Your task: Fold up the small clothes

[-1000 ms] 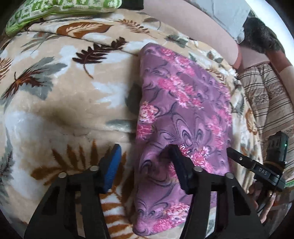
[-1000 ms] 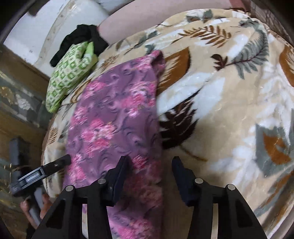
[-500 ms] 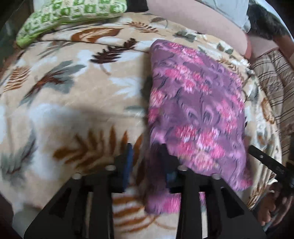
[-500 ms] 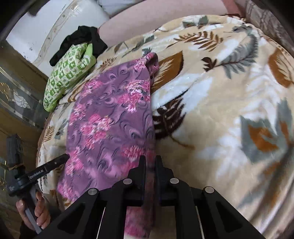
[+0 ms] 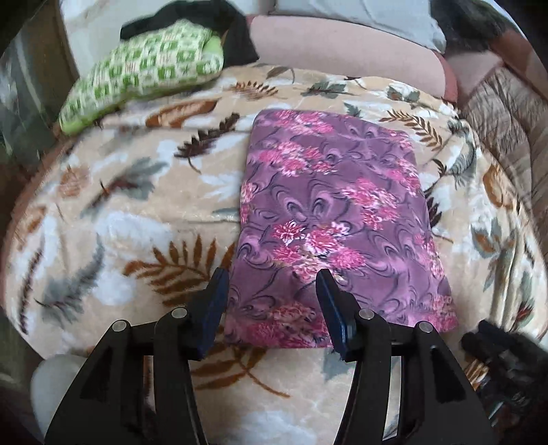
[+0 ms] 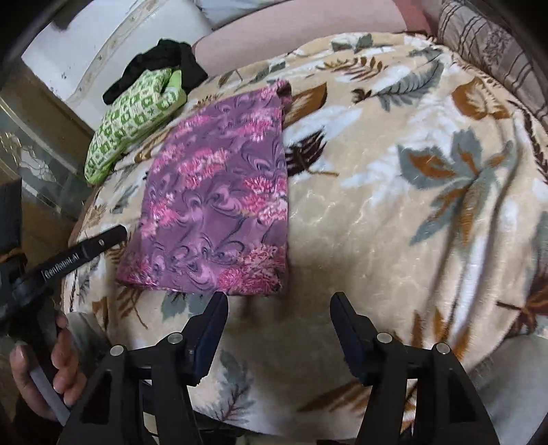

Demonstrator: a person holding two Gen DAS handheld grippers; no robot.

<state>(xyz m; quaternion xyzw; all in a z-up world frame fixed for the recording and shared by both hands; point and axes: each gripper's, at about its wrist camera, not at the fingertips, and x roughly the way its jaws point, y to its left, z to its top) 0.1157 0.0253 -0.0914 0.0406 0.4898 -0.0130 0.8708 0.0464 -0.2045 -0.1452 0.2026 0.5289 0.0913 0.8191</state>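
A purple garment with pink flowers [image 5: 335, 219] lies folded as a flat rectangle on the leaf-patterned blanket [image 5: 130, 219]; it also shows in the right wrist view [image 6: 219, 212]. My left gripper [image 5: 272, 291] is open and empty, its fingers over the garment's near left corner. My right gripper [image 6: 277, 315] is open and empty, just short of the garment's near right edge. The left gripper's body [image 6: 68, 263] shows at the left of the right wrist view, held by a hand [image 6: 44, 380].
A green-and-white patterned cloth [image 5: 144, 75] and a black garment [image 5: 226, 27] lie at the blanket's far left. A pink cushion [image 5: 342, 44] runs along the back. A striped brown cover [image 5: 507, 113] lies at the right.
Both grippers were shut on the garment's near edge half a second ago; both have now opened and pulled back. The garment now lies shorter and flat.
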